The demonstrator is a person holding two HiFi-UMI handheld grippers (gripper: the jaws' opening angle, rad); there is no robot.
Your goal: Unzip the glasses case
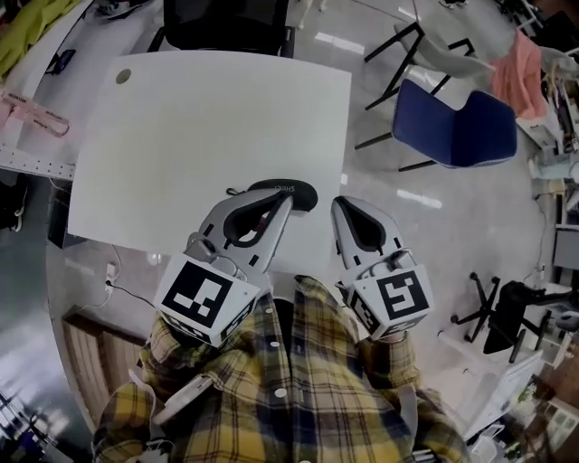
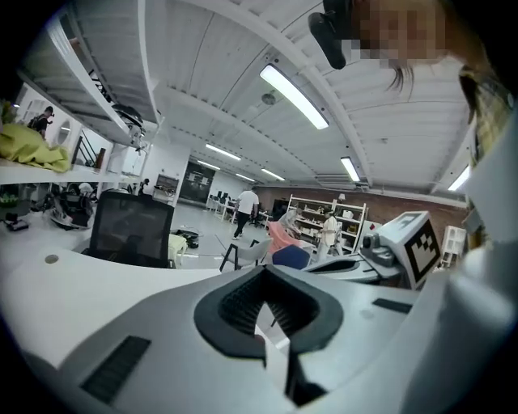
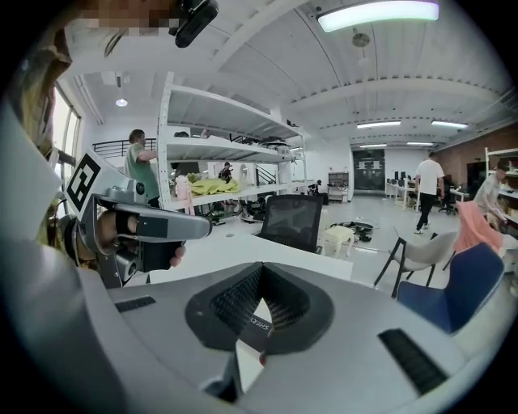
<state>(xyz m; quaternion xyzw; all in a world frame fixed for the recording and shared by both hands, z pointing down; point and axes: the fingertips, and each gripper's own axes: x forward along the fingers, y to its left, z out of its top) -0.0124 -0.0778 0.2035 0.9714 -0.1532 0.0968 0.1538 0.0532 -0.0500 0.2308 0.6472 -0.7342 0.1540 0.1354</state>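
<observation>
A black glasses case (image 1: 300,193) lies at the near edge of the white table (image 1: 208,118). My left gripper (image 1: 286,201) reaches over that edge. Its tip is at the case's near left side, its jaws are shut, and I see nothing held between them. My right gripper (image 1: 338,206) hangs just right of the case, off the table's corner, with its jaws closed together. In the right gripper view a strip of the case (image 3: 257,321) with white print shows through the gap under the right gripper (image 3: 261,269). The left gripper view shows only white table past the left gripper (image 2: 265,271).
A black office chair (image 1: 226,23) stands at the table's far side and a blue chair (image 1: 457,127) on the floor to the right. A round cable hole (image 1: 123,77) is in the table's far left corner. A shelf with a pink object (image 1: 32,113) runs along the left.
</observation>
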